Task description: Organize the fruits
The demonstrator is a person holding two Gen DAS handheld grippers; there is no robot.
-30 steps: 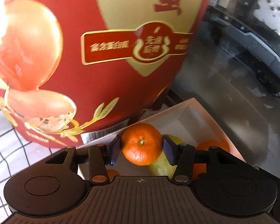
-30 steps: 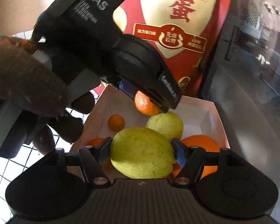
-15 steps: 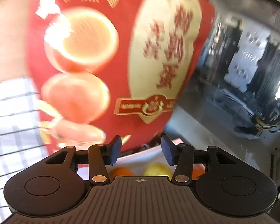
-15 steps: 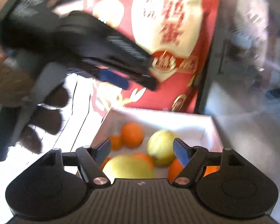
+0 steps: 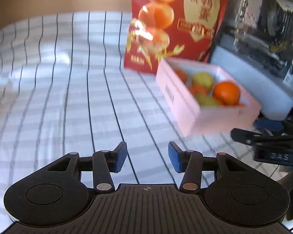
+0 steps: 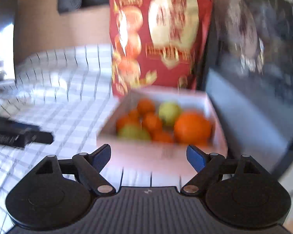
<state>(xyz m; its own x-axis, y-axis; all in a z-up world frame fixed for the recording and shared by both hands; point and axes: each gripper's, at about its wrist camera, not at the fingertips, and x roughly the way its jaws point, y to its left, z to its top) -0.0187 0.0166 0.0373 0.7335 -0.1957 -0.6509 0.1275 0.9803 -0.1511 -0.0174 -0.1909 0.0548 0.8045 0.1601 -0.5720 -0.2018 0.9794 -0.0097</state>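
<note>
Both views motion-blurred, right wrist view worse. Left gripper released, nothing between its blue pads, only checked cloth beneath; its jaws have narrowed slightly over the last second. Right gripper also released and empty, jaws have just been opening wide, the near wall of the box showing through the gap. Pale pink box sits on the cloth, just in front of a tall red carton printed with gold lettering too smeared to read. Fruit all inside the box: one large orange at the right, several smaller oranges toward the back and middle, two yellow-green fruits, kind unclear through the blur; exact count of small oranges not readable, some half hidden behind others. In the left wrist view the box lies off to the right, well apart from that gripper, and the other gripper's black body pokes in at the right edge, cut off. Dark glossy surface to the right of the box, its contents indistinct.
</note>
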